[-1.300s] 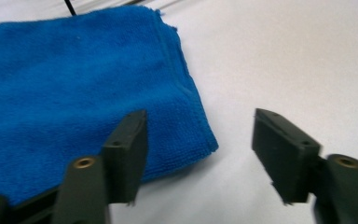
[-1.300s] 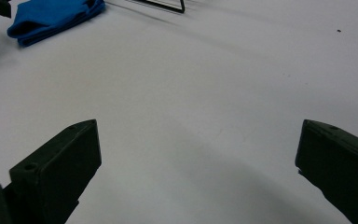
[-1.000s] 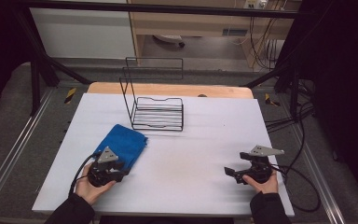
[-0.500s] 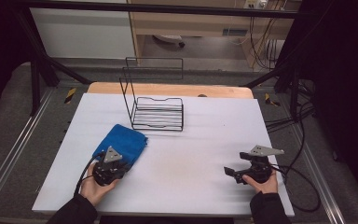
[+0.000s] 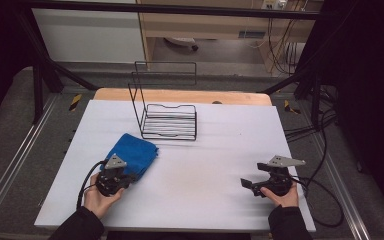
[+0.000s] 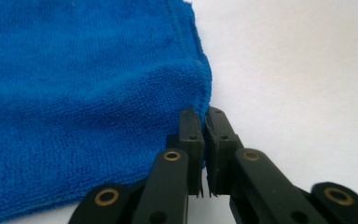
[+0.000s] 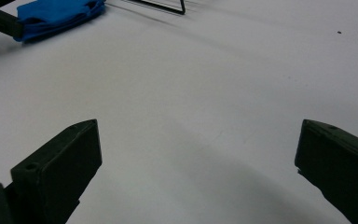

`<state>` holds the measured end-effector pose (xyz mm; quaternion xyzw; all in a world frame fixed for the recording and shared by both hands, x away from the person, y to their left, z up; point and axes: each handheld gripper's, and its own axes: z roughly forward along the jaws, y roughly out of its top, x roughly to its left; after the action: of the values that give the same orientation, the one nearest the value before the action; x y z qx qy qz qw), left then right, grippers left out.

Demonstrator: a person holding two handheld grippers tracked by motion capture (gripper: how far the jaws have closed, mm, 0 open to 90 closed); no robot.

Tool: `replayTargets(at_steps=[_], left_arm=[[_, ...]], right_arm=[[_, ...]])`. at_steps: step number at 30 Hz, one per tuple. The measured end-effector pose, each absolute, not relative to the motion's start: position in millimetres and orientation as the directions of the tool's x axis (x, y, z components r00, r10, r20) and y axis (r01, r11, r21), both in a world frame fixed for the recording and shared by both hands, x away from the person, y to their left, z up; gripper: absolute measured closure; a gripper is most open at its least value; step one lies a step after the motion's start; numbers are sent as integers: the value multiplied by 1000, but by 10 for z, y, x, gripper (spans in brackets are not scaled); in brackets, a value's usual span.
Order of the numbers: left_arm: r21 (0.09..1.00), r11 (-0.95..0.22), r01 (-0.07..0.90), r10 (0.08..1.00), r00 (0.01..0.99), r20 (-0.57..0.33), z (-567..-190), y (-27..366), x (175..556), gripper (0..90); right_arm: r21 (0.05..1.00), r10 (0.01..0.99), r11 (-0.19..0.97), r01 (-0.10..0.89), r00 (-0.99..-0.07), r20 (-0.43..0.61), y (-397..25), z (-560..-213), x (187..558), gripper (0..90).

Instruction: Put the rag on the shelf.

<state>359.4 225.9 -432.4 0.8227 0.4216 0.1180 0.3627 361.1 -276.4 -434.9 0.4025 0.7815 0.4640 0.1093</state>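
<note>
Overhead view faces forward; both low claw views share blue cloth (image 6: 84,93).

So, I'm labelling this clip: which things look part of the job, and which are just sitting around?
Likely in the job:
- blue cloth, its corner at the closed jaws of the left gripper
- right gripper, open over the bare table
- wire rack, possibly; nothing touches it

Just lying about:
- cables beside the table
- shelving behind
</note>
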Motion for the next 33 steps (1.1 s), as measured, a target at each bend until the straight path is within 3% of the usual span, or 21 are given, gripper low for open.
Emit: replayTargets(at_steps=[5,14,22,25,30,33], left_arm=[[704,-350,618,747,638,-189,-4229,2222,3507,862],[697,-385,605,661,707,-249,-4153,1986,3271,860],[693,-413,591,640,730,-240,-4210,1863,3220,834],[699,-401,592,643,725,-245,-4212,1893,3238,752],[756,-370,540,665,722,-190,-4062,2092,3251,492],[757,-363,543,707,690,-156,-4054,2276,3320,399]], right_arm=[[815,730,245,525,-654,201,-2769,-4346,3611,11],[814,729,245,526,-654,203,-2766,-4341,3607,12],[813,730,247,527,-653,201,-2753,-4347,3610,13],[813,734,243,529,-648,202,-2723,-4334,3606,16],[825,735,239,512,-651,191,-2610,-4290,3619,31],[833,739,235,502,-649,182,-2478,-4234,3648,49]])
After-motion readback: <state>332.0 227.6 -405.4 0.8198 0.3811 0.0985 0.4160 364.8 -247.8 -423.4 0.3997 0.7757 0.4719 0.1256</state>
